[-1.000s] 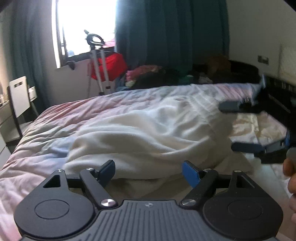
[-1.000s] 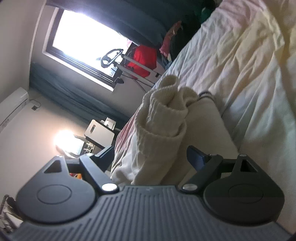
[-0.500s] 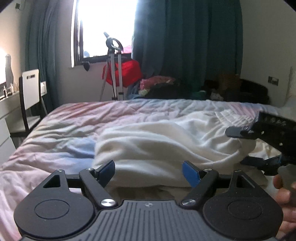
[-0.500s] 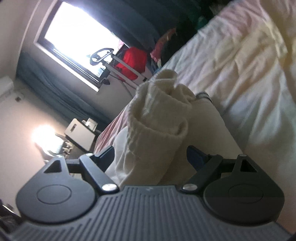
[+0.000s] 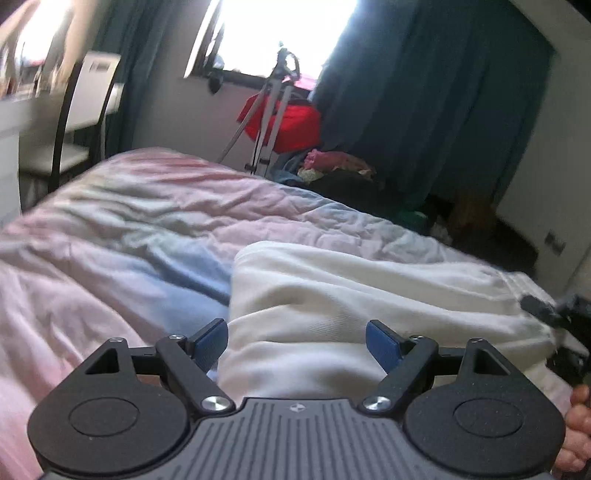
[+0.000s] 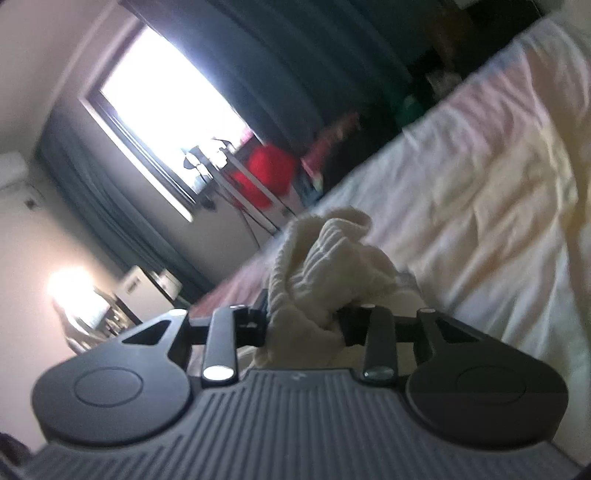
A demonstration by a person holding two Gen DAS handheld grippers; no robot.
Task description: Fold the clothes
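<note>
- While my right gripper has just been closing, its jaws now pinch a bunched cream knit fold of the sweater between them.
- From the left wrist view, the sweater lies across the bed, spread toward the right, on a pink and blue quilt.
- My left gripper stands released, jaws wide, blue pads on either side of the sweater's near edge without pressing it.
- At the right edge of that view, the right gripper reaches the sweater's far end, and my hand shows below it.
- Behind the bed stand a bright window, dark curtains, a tripod and a red bag.
</note>
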